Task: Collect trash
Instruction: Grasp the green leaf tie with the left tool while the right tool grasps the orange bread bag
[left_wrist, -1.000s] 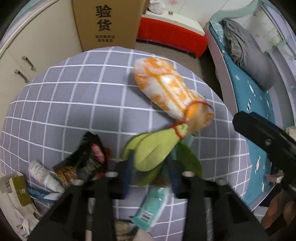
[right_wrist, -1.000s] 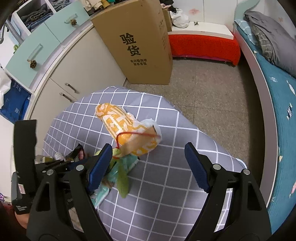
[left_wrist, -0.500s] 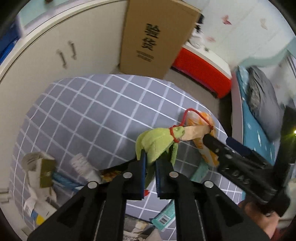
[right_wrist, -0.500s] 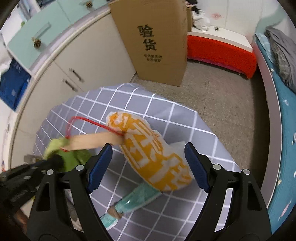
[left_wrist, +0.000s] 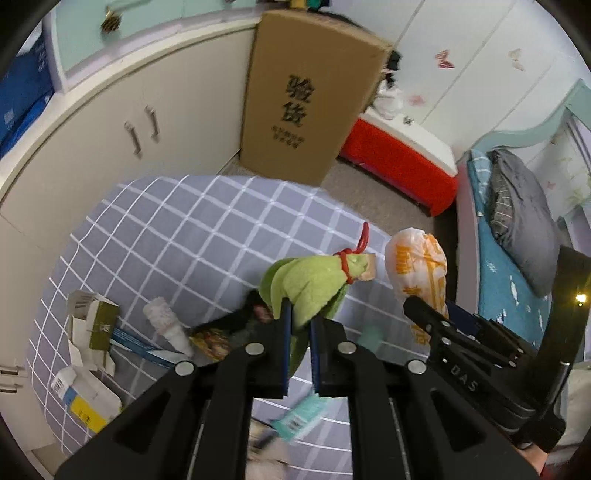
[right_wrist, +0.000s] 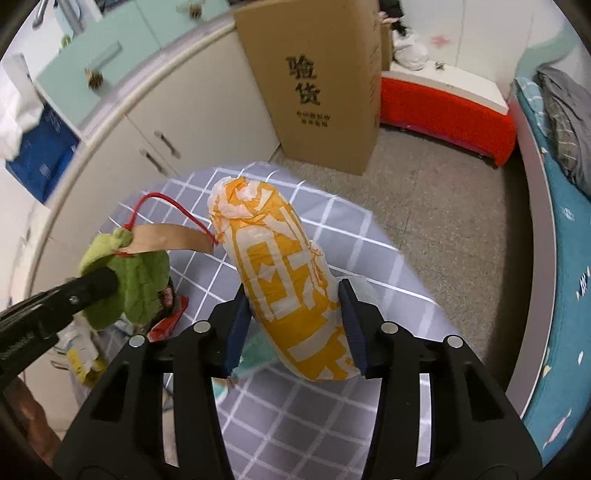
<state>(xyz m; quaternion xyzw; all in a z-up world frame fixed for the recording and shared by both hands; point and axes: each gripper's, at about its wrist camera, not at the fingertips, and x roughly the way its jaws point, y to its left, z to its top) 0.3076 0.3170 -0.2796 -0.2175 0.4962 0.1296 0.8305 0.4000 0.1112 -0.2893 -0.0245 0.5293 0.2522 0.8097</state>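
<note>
Left gripper (left_wrist: 298, 325) jaws clamp the green leaf bundle (left_wrist: 314, 280) above the checked counter (left_wrist: 177, 236); right gripper (right_wrist: 291, 328) jaws are closing around the orange bag (right_wrist: 284, 288) near the counter's edge.

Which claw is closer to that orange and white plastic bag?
The right. The right claw has the orange and white bag between its closing fingers. The left claw is off to the side, pinching the green leafy bundle instead.
</note>
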